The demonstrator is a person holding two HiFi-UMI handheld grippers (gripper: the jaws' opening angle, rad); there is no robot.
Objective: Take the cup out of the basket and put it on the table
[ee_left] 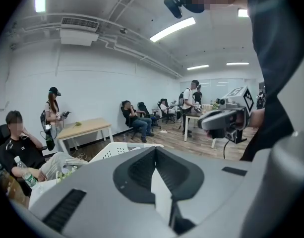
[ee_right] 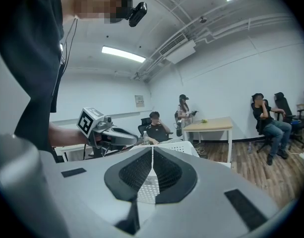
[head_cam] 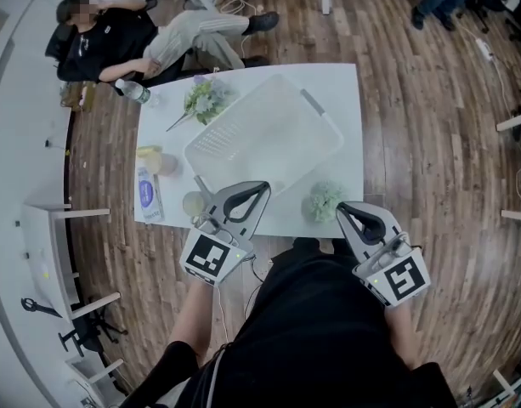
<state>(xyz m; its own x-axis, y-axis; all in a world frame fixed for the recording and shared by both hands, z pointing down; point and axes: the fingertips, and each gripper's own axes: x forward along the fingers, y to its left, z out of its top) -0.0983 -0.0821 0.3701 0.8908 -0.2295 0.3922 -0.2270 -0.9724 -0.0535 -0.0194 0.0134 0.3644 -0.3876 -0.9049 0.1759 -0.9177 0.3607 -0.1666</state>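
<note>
My left tool (head_cam: 260, 189) pinched together and empty at the basket's (head_cam: 268, 134) near edge, cup (head_cam: 195, 203) on the bench (head_cam: 345, 92) just near-left of the basket, by the bench edge, right tool (head_cam: 342, 208) closed, empty, near-right of the basket, bare bench strip along the basket's right side.

White perforated basket (head_cam: 277, 134) is sitting on white table (head_cam: 341, 83); grey left gripper (head_cam: 263, 186) and right gripper (head_cam: 340, 206) are carrying black-and-white markers.
</note>
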